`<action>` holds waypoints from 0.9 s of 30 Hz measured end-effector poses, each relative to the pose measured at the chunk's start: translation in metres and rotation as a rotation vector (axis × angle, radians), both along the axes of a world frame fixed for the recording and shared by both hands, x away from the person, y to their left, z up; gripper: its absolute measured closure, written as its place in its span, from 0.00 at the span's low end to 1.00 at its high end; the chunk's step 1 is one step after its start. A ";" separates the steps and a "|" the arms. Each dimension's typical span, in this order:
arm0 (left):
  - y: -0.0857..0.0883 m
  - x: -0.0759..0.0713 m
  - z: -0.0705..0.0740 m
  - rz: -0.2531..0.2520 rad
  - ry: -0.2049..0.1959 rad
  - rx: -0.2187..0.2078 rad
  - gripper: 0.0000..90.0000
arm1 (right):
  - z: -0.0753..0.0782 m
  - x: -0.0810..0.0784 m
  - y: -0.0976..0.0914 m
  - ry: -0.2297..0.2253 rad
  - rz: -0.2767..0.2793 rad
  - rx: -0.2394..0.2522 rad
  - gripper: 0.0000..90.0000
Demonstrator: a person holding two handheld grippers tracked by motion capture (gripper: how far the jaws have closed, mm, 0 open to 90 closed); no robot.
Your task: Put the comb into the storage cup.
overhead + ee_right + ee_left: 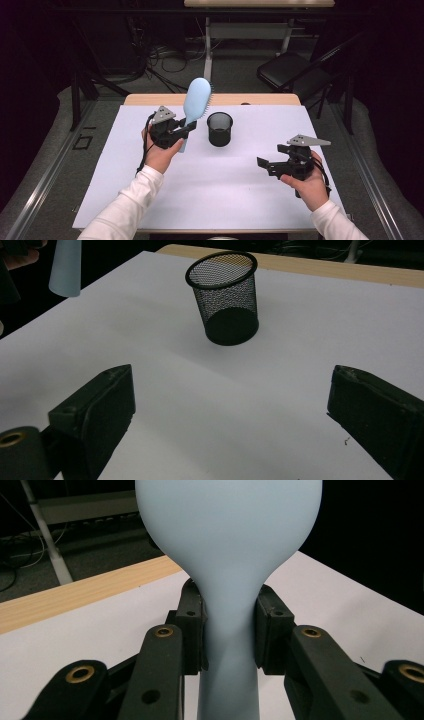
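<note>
Left gripper [181, 131]: I clamp the hairbrush [195, 102] neck, handle down, beside the cup [220, 128].
Right gripper [266, 164]: jaws apart, idle.

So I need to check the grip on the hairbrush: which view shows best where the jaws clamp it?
The left gripper view: the left gripper pinches the blue hairbrush at its narrow neck, both pads against it. The high view shows the whole brush lifted, smaller. The right gripper view catches just its handle end.
</note>
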State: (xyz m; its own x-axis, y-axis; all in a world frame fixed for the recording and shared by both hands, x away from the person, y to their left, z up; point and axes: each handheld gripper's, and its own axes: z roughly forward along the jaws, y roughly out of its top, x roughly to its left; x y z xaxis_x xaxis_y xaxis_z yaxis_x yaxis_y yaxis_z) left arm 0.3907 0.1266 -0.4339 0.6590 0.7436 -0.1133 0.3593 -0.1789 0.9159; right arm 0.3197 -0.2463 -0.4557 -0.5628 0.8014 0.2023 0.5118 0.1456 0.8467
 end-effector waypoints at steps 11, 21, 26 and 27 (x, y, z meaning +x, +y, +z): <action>0.000 0.000 0.000 -0.001 -0.001 0.000 0.78 | 0.021 0.025 0.009 0.002 0.003 -0.041 0.02; -0.001 0.000 0.001 0.001 -0.002 -0.003 0.78 | 0.028 0.043 0.024 0.019 0.035 -0.061 0.00; -0.001 0.000 0.001 -0.003 -0.002 -0.006 0.78 | 0.034 0.051 0.033 0.017 0.019 -0.079 0.00; -0.001 0.000 0.001 -0.005 -0.003 -0.004 0.78 | 0.035 0.053 0.035 0.015 0.014 -0.079 0.00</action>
